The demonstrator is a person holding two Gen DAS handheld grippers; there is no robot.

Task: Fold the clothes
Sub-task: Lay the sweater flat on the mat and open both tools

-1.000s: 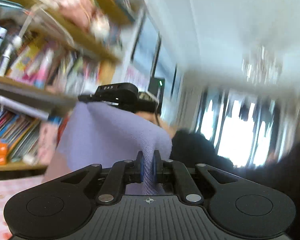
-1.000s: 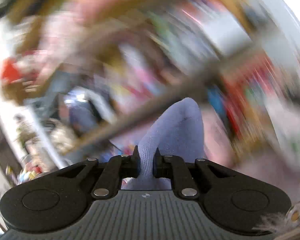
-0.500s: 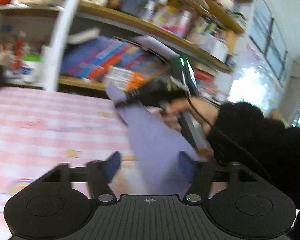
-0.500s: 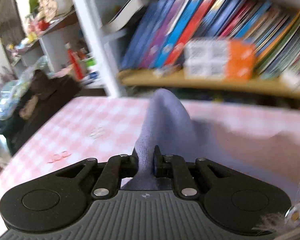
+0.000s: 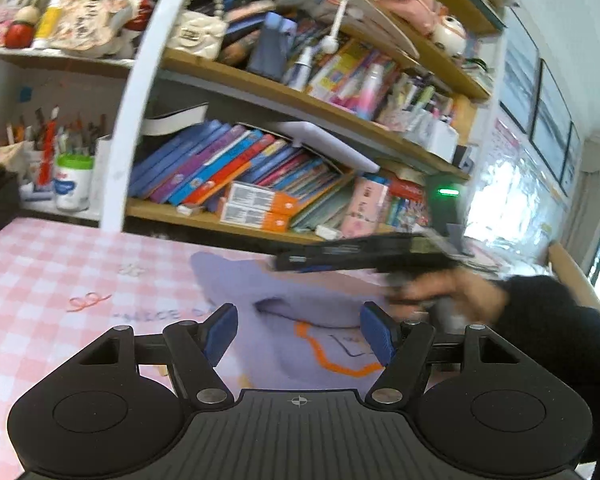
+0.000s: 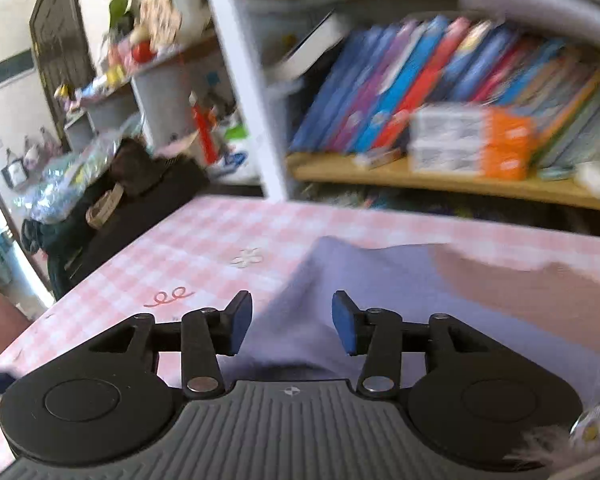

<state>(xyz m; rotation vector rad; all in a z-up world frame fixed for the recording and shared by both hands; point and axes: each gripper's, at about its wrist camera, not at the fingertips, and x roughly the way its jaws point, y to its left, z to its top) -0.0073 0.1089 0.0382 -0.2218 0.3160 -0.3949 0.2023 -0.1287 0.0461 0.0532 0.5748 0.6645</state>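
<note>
At the far left of the left wrist view a pink-and-white checked tablecloth [image 5: 48,280] covers the table, with a white shelf post [image 5: 140,92] rising behind it and leaning books [image 5: 236,168] on the wooden shelf beyond. The left gripper [image 5: 298,330] hangs over the cloth with its jaws spread wide, blue pads [image 5: 222,330] well apart and nothing between them. Just past its fingertips lies the lavender garment [image 5: 300,304], spread on the tablecloth, an orange outline printed on the part nearest the camera. Further right, the right gripper [image 5: 300,263] reaches in sideways above the garment's far edge, blurred, held by a hand [image 5: 452,292] in a dark fuzzy sleeve [image 5: 560,328]. In the right wrist view, the tablecloth [image 6: 204,240] runs from the left edge toward the shelf, the right gripper [image 6: 292,322] stands with its jaws parted wide and empty, and the lavender garment [image 6: 372,280] lies under and beyond the blue pads [image 6: 346,324], a ridge of fabric rising between them without being clamped; to the right it turns brownish-pink.
</note>
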